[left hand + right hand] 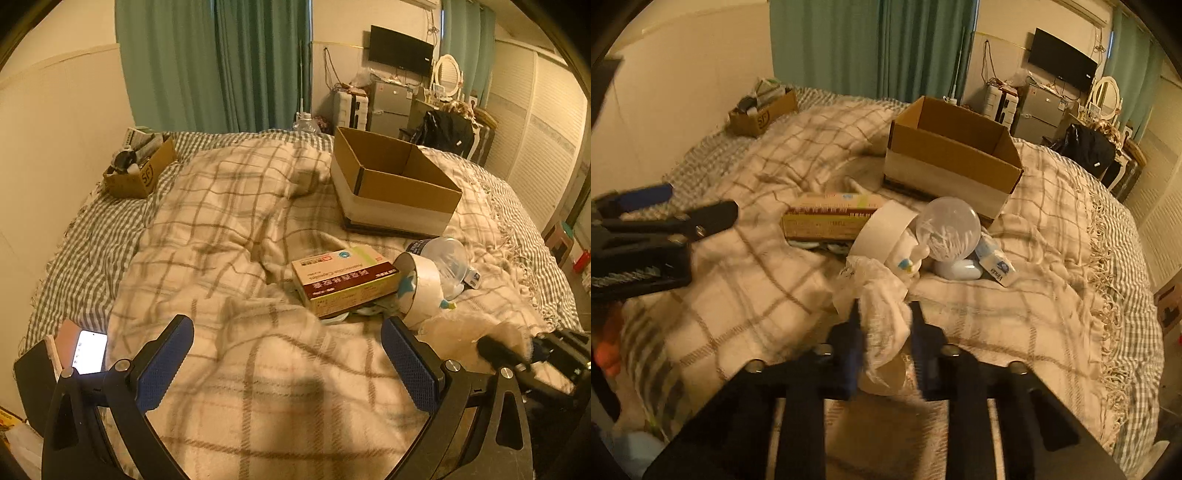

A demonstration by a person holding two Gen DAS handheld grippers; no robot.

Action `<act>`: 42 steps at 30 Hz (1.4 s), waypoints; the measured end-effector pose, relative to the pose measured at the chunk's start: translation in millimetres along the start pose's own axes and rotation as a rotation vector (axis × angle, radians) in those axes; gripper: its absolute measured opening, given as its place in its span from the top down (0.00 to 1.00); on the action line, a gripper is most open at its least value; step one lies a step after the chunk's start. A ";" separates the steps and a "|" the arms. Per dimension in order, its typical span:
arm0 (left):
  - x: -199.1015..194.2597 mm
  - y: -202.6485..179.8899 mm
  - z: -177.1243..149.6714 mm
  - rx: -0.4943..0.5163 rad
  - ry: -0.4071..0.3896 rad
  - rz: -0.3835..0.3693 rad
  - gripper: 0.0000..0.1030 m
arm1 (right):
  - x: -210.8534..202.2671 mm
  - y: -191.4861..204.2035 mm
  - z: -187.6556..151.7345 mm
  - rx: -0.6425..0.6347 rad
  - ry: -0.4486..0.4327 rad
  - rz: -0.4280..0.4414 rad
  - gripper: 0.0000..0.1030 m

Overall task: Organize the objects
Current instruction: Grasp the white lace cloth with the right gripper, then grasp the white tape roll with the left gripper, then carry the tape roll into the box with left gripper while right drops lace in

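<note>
Blurrily, right gripper (884, 325) fingers pinch a crumpled white bag (882, 295); left gripper (286, 354) gapes empty.

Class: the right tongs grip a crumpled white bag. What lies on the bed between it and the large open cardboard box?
The white bag in the right tongs faces a pile: tape roll, clear round container and medicine box, all before the cardboard box.
</note>
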State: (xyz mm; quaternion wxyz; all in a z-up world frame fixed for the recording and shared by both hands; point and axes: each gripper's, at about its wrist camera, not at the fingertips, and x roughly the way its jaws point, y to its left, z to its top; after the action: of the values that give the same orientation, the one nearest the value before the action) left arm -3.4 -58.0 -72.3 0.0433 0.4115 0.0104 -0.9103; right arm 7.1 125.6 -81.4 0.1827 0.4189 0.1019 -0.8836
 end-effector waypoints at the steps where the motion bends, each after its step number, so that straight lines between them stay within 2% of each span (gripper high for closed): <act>1: 2.6 -4.0 2.1 0.008 0.001 -0.004 0.00 | -4.8 -4.7 2.4 0.009 -0.015 -0.002 0.85; 6: 12.8 -31.2 12.9 0.065 0.018 -0.022 0.00 | -25.7 -29.2 20.2 0.053 -0.116 -0.040 0.87; 10: 29.1 -67.6 17.3 0.132 0.038 -0.051 0.00 | -34.1 -58.8 29.4 0.099 -0.148 -0.116 0.87; 13: 50.3 -92.9 15.0 0.198 0.074 -0.051 0.04 | -28.9 -82.5 27.7 0.151 -0.140 -0.117 0.87; 15: 65.1 -103.4 14.0 0.210 0.106 -0.036 0.19 | -24.2 -91.5 24.1 0.168 -0.127 -0.113 0.87; 17: 74.2 -109.2 14.6 0.206 0.129 -0.059 0.21 | -18.3 -99.5 21.7 0.185 -0.116 -0.103 0.87; 19: 79.7 -118.0 15.1 0.226 0.136 -0.076 0.29 | -14.2 -107.9 19.8 0.209 -0.113 -0.095 0.87; 20: 81.8 -122.8 14.9 0.246 0.144 -0.067 0.37 | -11.8 -111.3 18.7 0.215 -0.109 -0.093 0.87; 22: 86.0 -133.2 12.9 0.289 0.164 -0.091 0.42 | -7.9 -118.9 16.9 0.228 -0.104 -0.090 0.87; 23: 86.9 -137.0 12.2 0.306 0.166 -0.096 0.48 | -5.5 -121.3 16.7 0.234 -0.102 -0.088 0.87; 24: 87.2 -140.8 11.1 0.323 0.166 -0.103 0.62 | -4.0 -123.7 15.5 0.238 -0.102 -0.085 0.87; 25: 87.5 -143.9 10.9 0.337 0.172 -0.117 0.71 | -2.4 -125.2 14.3 0.241 -0.099 -0.082 0.87; 29: 84.9 -146.7 12.8 0.358 0.167 -0.121 0.73 | -1.1 -127.9 13.9 0.241 -0.099 -0.079 0.87; 33: 71.5 -137.6 19.2 0.335 0.149 -0.140 0.73 | -2.4 -126.2 13.9 0.233 -0.107 -0.081 0.87; 42: 13.4 -118.8 47.3 0.317 0.023 -0.162 0.73 | -35.1 -103.2 22.7 0.187 -0.166 -0.082 0.87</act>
State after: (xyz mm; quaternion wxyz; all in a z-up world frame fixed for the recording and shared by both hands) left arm -58.0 56.8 -53.0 -0.0957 0.4213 -0.0998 -0.8963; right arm -30.6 220.5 -37.0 0.1144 0.3552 0.0205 -0.9275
